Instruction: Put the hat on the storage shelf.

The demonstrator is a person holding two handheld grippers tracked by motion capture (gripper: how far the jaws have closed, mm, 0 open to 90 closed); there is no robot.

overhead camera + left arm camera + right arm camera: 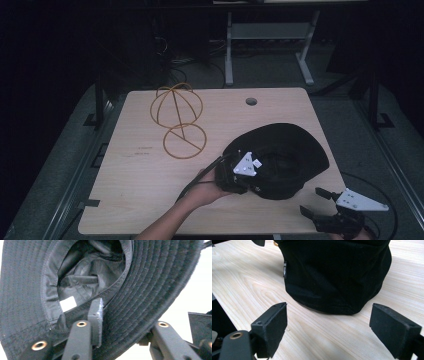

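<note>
the right gripper (314, 201) hovers at the near right corner of the worktop (135, 200), jaws spread wide and empty, aimed at the black bucket hat (280, 160). in the right gripper view the hat's crown (337, 277) rests on the wood just ahead, clear of both pads, so this gripper is released and waiting rather than working.

a little farther in, the left hand (207, 187) reaches from the bottom edge, forearm angled toward the right, carrying the left gripper (240, 175) against the hat's near-left brim. in the left gripper view one pad (96, 320) stands inside the hat against the sweatband, with the stitched brim (150, 290) running between that pad and the outer jaw. the jaws look clamped on the brim, though the contact of the outer pad is hidden under the cloth, so the firmness of the hold is a judgement.

the hat lies upside down on the right half of the worktop, opening upward, crown on the wood.

farther back, on the left half, stands the gold wire hat stand (179, 122), a round ring base with a domed cage above, bare and well apart from the hat.

judging from this, the work is at an early stage: the brim appears taken, but the hat is not lifted, not turned over, and nothing sits on the stand. what remains is raising it, carrying it across, and settling the crown over the wire dome.
</note>
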